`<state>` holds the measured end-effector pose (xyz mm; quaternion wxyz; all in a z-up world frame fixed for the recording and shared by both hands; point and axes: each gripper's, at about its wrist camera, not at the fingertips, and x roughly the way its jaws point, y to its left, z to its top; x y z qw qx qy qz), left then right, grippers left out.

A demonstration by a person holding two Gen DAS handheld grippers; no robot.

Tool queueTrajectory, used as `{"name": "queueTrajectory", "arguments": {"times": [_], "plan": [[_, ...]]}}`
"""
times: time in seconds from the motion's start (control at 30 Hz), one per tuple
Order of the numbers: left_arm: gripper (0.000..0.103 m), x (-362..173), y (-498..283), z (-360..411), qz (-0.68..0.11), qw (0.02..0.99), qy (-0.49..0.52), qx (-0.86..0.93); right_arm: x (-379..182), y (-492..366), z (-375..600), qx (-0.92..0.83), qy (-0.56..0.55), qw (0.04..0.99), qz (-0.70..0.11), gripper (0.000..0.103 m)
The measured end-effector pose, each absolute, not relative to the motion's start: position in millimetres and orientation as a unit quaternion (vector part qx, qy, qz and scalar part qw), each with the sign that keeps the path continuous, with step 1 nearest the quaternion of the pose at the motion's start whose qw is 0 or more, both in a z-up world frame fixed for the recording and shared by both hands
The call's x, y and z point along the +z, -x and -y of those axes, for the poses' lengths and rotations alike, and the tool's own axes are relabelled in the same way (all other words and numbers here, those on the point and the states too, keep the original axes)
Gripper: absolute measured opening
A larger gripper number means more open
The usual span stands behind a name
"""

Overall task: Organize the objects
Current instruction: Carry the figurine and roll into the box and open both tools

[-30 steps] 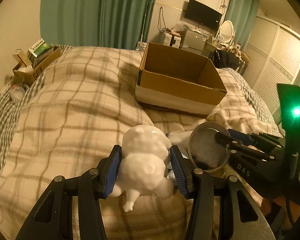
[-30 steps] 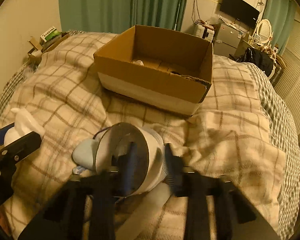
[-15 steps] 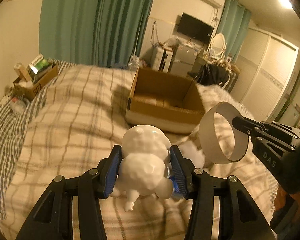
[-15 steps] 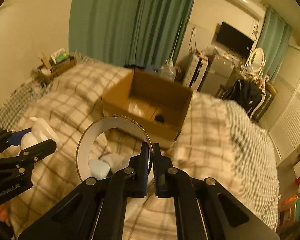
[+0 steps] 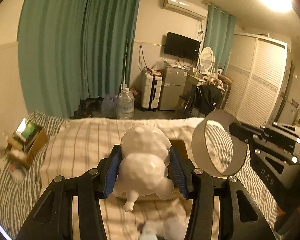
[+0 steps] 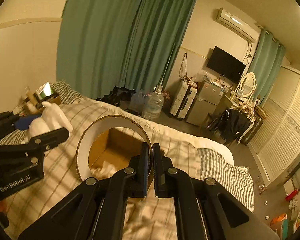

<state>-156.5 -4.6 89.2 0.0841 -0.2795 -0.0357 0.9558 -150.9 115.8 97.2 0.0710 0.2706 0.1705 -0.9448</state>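
Observation:
My left gripper (image 5: 145,168) is shut on a white lumpy animal figurine (image 5: 145,160) and holds it in the air above the bed. My right gripper (image 6: 151,160) is shut on the wall of a white cardboard ring (image 6: 84,150), also held up. In the left wrist view the ring (image 5: 198,148) hangs to the right of the figurine. The open cardboard box (image 6: 118,146) lies on the bed below and shows through the ring; in the left wrist view only its corner (image 5: 179,145) shows behind the figurine. The figurine also shows at left in the right wrist view (image 6: 54,118).
The bed has a plaid blanket (image 5: 86,146) and a striped sheet (image 6: 226,172). A small box of clutter (image 5: 28,146) sits at the bed's left edge. White soft items (image 5: 170,228) lie on the blanket below my left gripper. Water jugs, a suitcase and a fridge stand beyond the bed.
Both grippers have risen well above the bed and moved forward over the box, each still holding its object. The views now look out across the room.

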Motion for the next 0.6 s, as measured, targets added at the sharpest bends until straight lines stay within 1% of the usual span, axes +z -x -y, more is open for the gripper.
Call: {"name": "queueTrajectory", "arguments": {"times": [0.13,0.27,0.43,0.6], "plan": [[0.051,85.9,203.1,-2.5,0.014,0.083,0.276,0.957,94.3,197.6,-119.8,-0.943,-0.281,0.071,-0.164,0.003],[0.051,56.4,243.4,-6.8,0.003,0.088,0.289,0.953,69.0,241.3,-116.2,-0.936,-0.298,0.076,-0.17,0.003],[0.05,-9.8,287.0,-6.5,0.008,0.091,0.34,0.936,5.4,288.4,-120.2,-0.921,-0.344,0.082,-0.162,0.003],[0.05,-70.3,308.1,-4.5,0.008,0.089,0.383,0.92,-65.0,323.5,-132.6,-0.904,-0.392,0.082,-0.147,0.003]]}}
